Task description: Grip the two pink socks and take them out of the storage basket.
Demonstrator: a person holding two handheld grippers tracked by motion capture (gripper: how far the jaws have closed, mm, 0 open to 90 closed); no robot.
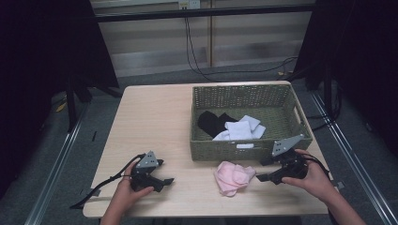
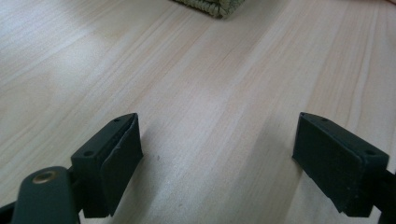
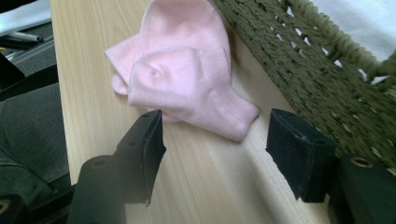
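A folded pair of pink socks [image 1: 233, 177] [image 3: 182, 74] lies on the wooden table just in front of the green wicker basket [image 1: 202, 149] [image 3: 322, 79]. My right gripper [image 1: 265, 169] [image 3: 215, 149] is low over the table at the socks' right, pointing left at them, jaws open and nothing between them; the socks lie just beyond the fingertips. My left gripper [image 1: 164, 172] [image 2: 217, 158] rests near the table's front left, open over bare wood. Inside the basket lie white socks [image 1: 240, 129] and a black sock bundle [image 1: 211, 122].
The table's front edge [image 1: 202, 212] runs just below both hands. A basket corner [image 2: 212, 7] shows far ahead of the left gripper. Cables [image 1: 197, 61] hang behind the table, and grey floor lies on both sides.
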